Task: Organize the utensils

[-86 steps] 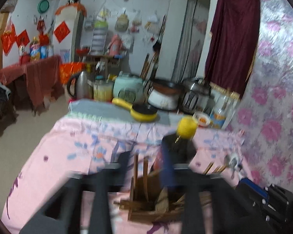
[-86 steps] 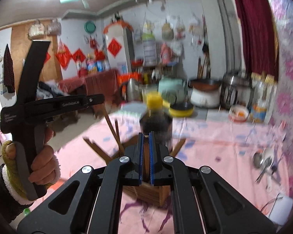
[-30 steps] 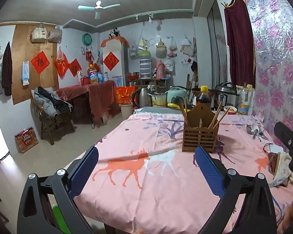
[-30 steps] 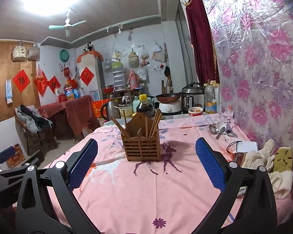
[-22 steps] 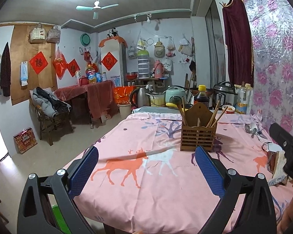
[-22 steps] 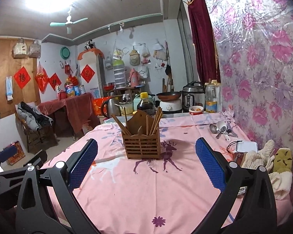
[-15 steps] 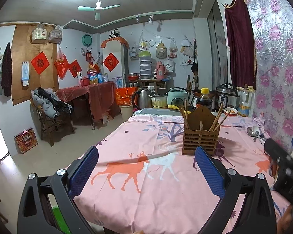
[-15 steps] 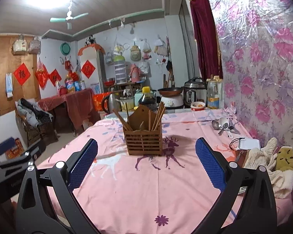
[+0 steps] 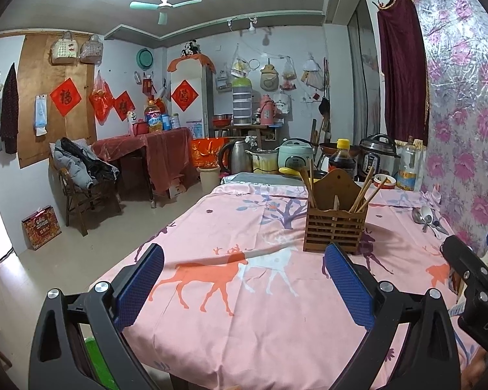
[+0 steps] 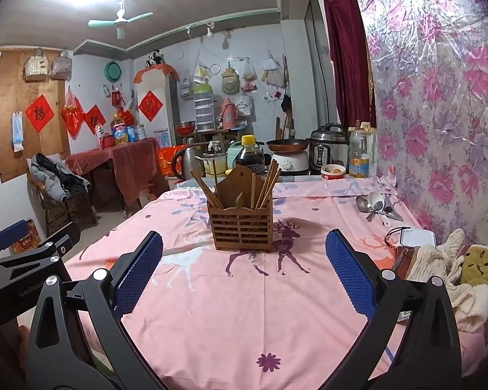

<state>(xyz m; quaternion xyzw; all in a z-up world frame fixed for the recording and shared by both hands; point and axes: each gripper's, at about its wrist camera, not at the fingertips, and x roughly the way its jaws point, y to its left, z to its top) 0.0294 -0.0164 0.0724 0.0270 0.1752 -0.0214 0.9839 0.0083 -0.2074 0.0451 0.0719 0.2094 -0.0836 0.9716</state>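
Observation:
A wooden slatted utensil holder [image 9: 334,227] [image 10: 240,222] stands upright on the pink deer-print tablecloth [image 9: 250,295] [image 10: 244,299], with several wooden chopsticks [image 10: 267,182] [image 9: 362,191] sticking out. Metal and white spoons [image 10: 374,206] [image 9: 426,217] lie on the cloth by the right wall. My left gripper [image 9: 244,279] is open and empty, well short of the holder. My right gripper [image 10: 244,269] is open and empty, also short of the holder. Each gripper's body shows at the edge of the other's view.
A dark sauce bottle [image 10: 249,157] with a yellow cap stands behind the holder. Cookers, a kettle [image 9: 239,159] and a pan crowd the far end. Knit gloves [image 10: 445,266] and a white case [image 10: 413,237] lie at the right edge. The floral wall [image 10: 439,113] runs along the right.
About three seconds ago both grippers were close over the holder, the right one shut. Now both are drawn back and open. Over the last second they have only drifted slightly.

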